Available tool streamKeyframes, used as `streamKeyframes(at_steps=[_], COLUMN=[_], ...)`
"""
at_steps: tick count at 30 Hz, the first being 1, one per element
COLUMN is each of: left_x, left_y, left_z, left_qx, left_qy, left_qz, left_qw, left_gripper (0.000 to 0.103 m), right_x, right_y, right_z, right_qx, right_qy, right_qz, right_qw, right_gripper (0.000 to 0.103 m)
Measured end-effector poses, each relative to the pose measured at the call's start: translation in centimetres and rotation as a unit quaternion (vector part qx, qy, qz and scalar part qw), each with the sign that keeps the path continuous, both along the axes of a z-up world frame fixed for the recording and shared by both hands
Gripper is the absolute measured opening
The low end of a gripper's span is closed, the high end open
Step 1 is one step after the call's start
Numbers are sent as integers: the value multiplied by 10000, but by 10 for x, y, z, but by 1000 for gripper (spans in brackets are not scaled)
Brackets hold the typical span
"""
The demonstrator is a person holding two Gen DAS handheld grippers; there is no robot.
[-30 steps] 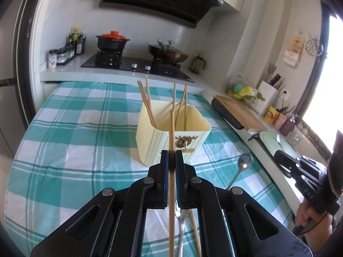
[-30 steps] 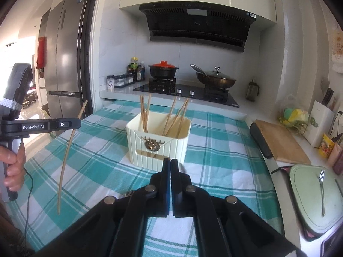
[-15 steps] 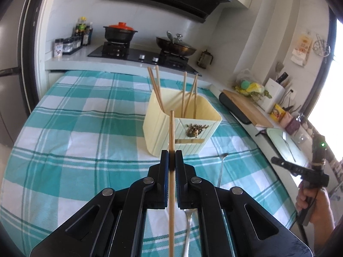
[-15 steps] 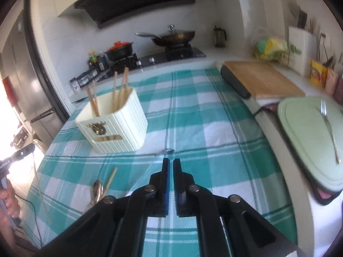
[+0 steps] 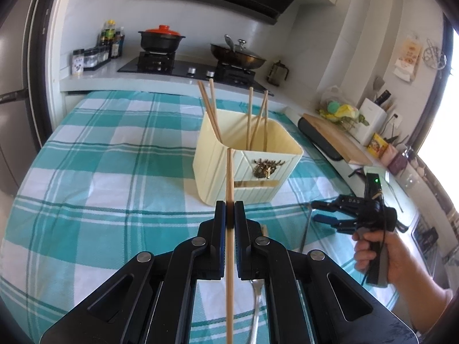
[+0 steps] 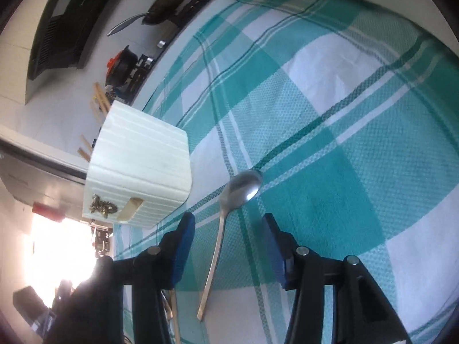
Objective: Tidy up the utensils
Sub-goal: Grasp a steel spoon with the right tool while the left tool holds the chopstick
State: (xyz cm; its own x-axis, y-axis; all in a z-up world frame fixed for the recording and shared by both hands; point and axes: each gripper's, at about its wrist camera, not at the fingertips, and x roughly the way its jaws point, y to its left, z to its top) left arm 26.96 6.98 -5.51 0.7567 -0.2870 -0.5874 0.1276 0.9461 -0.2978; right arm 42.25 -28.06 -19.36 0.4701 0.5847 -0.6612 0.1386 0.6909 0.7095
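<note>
Left hand-held gripper (image 5: 229,213) pinches a light, stiff chopstick (image 5: 229,177) upright near the holder (image 5: 246,166). Right hand-held gripper (image 6: 226,238) gapes wide around the slick, thin spoon (image 6: 229,215) lying on the bench (image 6: 358,143); I'd grab mid-handle.

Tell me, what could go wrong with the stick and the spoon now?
1. The left tongs pinch one chopstick at a single spot, so it might swivel or slip out before reaching the holder.
2. Five chopsticks already lean across the holder; the new one could bump them.
3. The right tongs are open over the thin spoon, which lies flat on the cloth; they might snag fabric or miss it.
</note>
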Motion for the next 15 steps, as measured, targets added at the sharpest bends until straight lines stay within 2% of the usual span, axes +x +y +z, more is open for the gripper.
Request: streamKeyframes(at_steps=[4, 5, 6, 7, 8, 11, 13, 15], left_x=[4, 6, 8, 9, 9, 6, 4, 2], left_y=[-1, 0, 0, 1, 1, 3, 4, 4], left_z=[-6, -8, -9, -10, -11, -5, 1, 9], left_qx=[23, 20, 13, -1, -25, -99, -142, -238], left_qy=[85, 110, 136, 162, 169, 85, -15, -136], left_qz=[-16, -19, -19, -17, -17, -9, 3, 13], left_qw=[10000, 9999, 9999, 9999, 9999, 9999, 9999, 9996], left_gripper=[3, 3, 3, 3, 3, 3, 3, 3], right_x=[15, 19, 23, 25, 26, 16, -2, -22], right_y=[0, 0, 0, -1, -1, 8, 18, 29], right_z=[-5, -8, -12, -16, -15, 13, 47, 85], right_qx=[248, 243, 370, 545, 510, 238, -73, -432], right_qy=[8, 73, 119, 134, 118, -335, -854, -1395], right_qz=[-376, -420, -422, -426, -405, -133, 128, 397], right_qw=[9990, 9988, 9984, 9975, 9978, 9991, 9962, 9885], right_gripper=[44, 26, 16, 14, 13, 10, 9, 7])
